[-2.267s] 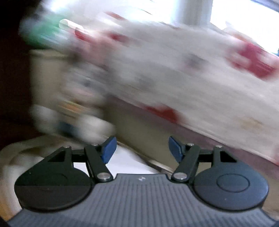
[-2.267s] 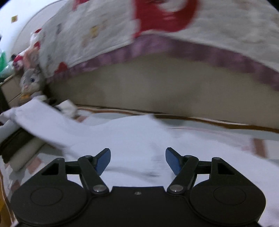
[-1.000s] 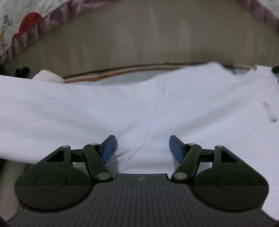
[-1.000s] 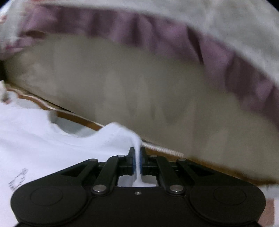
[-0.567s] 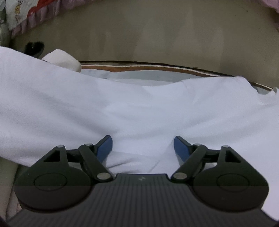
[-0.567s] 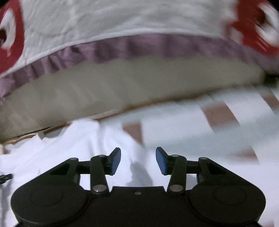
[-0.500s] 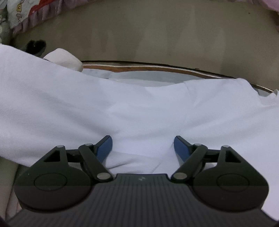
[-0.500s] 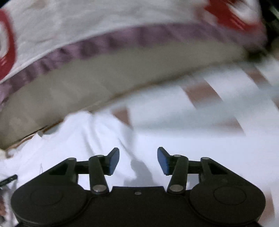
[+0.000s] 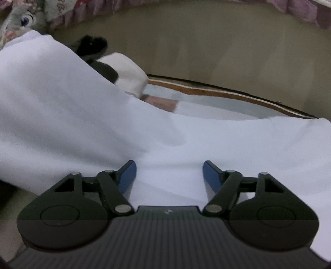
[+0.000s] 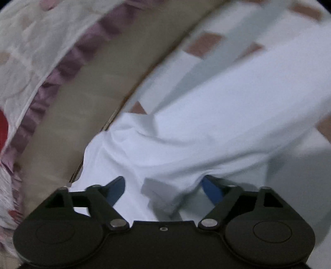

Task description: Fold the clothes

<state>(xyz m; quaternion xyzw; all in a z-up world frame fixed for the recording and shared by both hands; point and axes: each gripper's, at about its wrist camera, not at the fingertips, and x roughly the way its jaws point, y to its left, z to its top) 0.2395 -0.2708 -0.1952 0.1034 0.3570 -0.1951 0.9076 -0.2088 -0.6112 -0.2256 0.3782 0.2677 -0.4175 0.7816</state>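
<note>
A white T-shirt (image 9: 82, 124) lies spread on a checked mat and fills most of the left wrist view. My left gripper (image 9: 169, 171) hangs open just above its cloth, blue pads wide apart, nothing between them. In the right wrist view the same white T-shirt (image 10: 206, 128) runs diagonally, with a rumpled fold near the jaws. My right gripper (image 10: 163, 185) is open over that fold; the cloth bulges up between the fingers and hides part of the right pad (image 10: 211, 188). This view is blurred.
A bed's beige side (image 9: 217, 47) with a purple-frilled quilt (image 10: 41, 72) rises close behind the mat. A grey plush toy (image 9: 22, 18), a black furry thing (image 9: 93, 45) and a white roll (image 9: 128, 72) sit at the far left. The checked mat (image 10: 206, 43) shows past the shirt.
My right gripper let go of the shirt's edge, opened wider and swung round over a fold. The left gripper stayed open and shifted left, bringing the plush toy into view.
</note>
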